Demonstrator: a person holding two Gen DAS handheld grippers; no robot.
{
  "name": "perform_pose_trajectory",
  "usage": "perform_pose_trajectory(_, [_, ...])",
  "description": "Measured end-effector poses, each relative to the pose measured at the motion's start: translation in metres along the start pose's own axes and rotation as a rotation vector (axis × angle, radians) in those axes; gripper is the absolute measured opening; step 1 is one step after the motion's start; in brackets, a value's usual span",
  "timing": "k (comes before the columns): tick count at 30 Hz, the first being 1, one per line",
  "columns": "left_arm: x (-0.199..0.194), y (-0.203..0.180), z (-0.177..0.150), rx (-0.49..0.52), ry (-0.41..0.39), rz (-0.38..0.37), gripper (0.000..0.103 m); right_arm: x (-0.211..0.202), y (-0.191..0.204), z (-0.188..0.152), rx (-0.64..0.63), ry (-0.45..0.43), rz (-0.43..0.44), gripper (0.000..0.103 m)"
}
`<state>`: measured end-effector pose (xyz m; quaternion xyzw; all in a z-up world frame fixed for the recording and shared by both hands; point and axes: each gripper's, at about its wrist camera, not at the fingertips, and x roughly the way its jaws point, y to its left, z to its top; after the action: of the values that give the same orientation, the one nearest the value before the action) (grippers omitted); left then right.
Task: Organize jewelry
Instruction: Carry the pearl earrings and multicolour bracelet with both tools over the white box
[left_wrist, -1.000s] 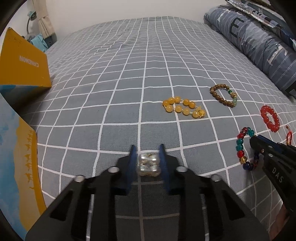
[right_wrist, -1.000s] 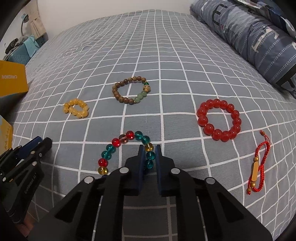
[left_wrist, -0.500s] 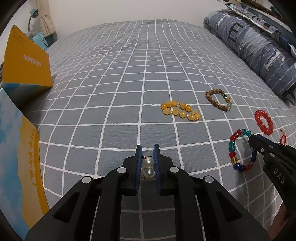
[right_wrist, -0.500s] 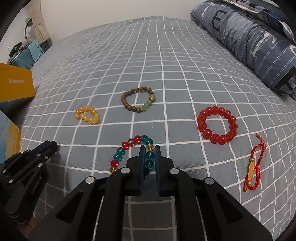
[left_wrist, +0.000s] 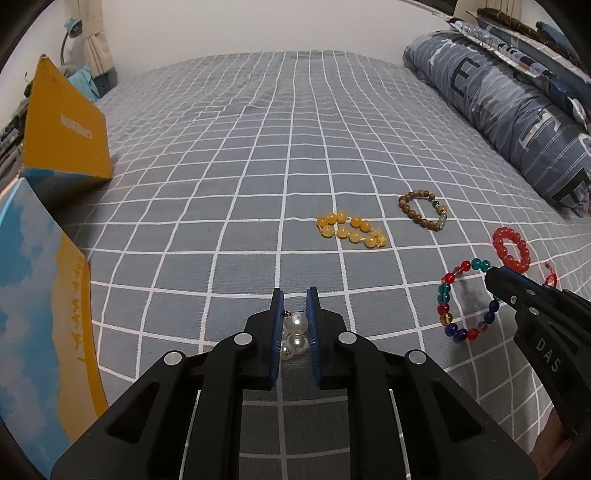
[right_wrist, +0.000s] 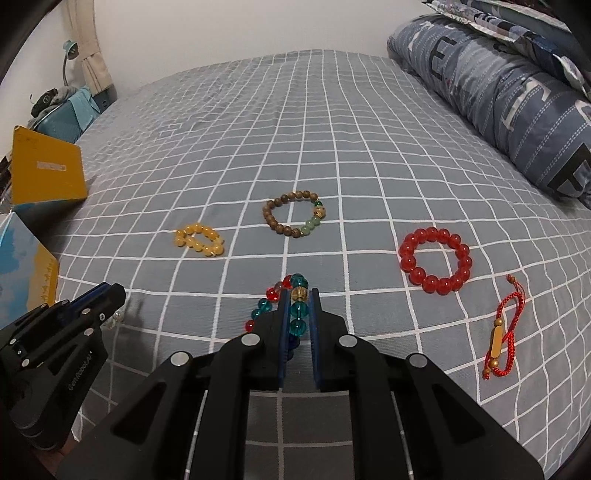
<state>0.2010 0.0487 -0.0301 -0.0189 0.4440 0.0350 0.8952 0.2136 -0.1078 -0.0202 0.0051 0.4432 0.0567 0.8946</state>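
- Two claws, each pinching its own piece: the left claw (left_wrist: 294, 317) is pressed onto a pearl bracelet (left_wrist: 295, 332), the right claw (right_wrist: 298, 314) onto a multicolour bead bracelet (right_wrist: 295, 314)
- Both pieces sit right between the fingers at the near edge of the bed (left_wrist: 258, 155), so neither has to be reached for; the relation that matters, I judge, is where they go next
- The yellow-and-blue boxes (left_wrist: 62, 129) stand off to the left, nearer the left claw, well apart from the right one; whether they are the destination I cannot tell
- The pearl piece bunches up along the finger line, two white beads stacked one behind the other, a small dark clasp at the far end
- The multicolour loop trails out to the left of the right claw, in teal, red, amber and dark blue glassy beads; its far side looks to rest on the bed
- Ahead on the bed lie an amber bracelet (right_wrist: 200, 239), a wooden bracelet (right_wrist: 294, 213), a red bracelet (right_wrist: 436, 260) and a red cord bracelet (right_wrist: 502, 332), all apart from each other
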Motion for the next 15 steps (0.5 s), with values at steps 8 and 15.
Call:
perform_pose_trajectory(8, [-0.013, 0.002, 0.000, -0.002, -0.021, -0.006, 0.012, -0.012, 0.004, 0.001, -0.004, -0.020, 0.017, 0.009])
perform_pose_trajectory(15, [-0.022, 0.001, -0.002, 0.008, -0.023, 0.001, 0.012, -0.024, 0.009, 0.002, -0.014, -0.040, 0.026, 0.009])
